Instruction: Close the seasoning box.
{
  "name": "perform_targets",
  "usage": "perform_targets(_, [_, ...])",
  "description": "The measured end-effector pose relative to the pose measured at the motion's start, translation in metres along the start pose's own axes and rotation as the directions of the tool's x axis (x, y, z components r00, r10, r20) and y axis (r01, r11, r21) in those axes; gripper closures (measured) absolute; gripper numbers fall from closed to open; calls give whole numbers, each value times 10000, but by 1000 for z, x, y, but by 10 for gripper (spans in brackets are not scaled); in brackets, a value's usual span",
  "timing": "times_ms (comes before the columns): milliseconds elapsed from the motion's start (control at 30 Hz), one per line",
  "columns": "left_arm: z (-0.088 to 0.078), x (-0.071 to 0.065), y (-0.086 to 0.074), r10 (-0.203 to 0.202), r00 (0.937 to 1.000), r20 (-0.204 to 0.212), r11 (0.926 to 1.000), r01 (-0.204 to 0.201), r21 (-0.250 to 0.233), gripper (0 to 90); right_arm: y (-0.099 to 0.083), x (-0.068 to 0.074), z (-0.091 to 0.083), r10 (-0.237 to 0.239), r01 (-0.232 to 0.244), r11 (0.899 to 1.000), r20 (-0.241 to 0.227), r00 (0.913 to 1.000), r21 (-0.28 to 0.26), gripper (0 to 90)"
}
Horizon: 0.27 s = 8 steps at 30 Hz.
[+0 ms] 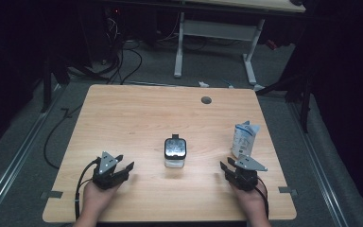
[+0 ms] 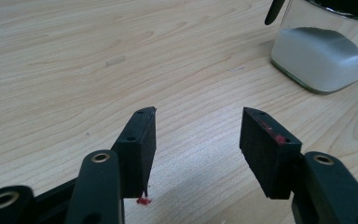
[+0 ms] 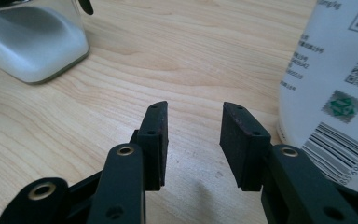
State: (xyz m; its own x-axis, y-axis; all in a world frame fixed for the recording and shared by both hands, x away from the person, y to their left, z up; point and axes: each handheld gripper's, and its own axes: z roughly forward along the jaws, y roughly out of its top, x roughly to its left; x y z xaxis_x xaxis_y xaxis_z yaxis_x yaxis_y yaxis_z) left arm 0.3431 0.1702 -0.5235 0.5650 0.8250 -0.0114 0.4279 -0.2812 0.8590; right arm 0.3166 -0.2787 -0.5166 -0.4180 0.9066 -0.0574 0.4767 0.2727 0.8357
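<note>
From the high view, the left tongs [image 1: 124, 169] and right tongs [image 1: 225, 169] rest low on the light wooden tabletop [image 1: 137, 118], flanking a square clear glass jar with a black lid [image 1: 175, 152], presumably staged for a two-sided approach; a white printed paper bag [image 1: 244, 138] stands just beyond the right tongs. In the left gripper view, the left tongs [image 2: 198, 135] stand open and empty, the jar [image 2: 324, 51] up and to the right of them, part-filled with white powder. In the right gripper view, the right tongs [image 3: 195, 135] are parted on nothing, with the bag [image 3: 335, 79] just beside them.

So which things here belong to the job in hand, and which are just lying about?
In the job:
- clear glass jar with black lid, part full of white powder
- white printed paper bag
- left gripper, open
- right gripper, open

Lying about:
- grey-legged desk
- floor cables
</note>
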Motion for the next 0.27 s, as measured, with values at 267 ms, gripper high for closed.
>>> perform_targets(267, [2, -2, 2, 90, 9999, 71, 10000, -90, -17, 462, -1, 2, -1, -32, 33, 10000, -29, 10000, 32, 606])
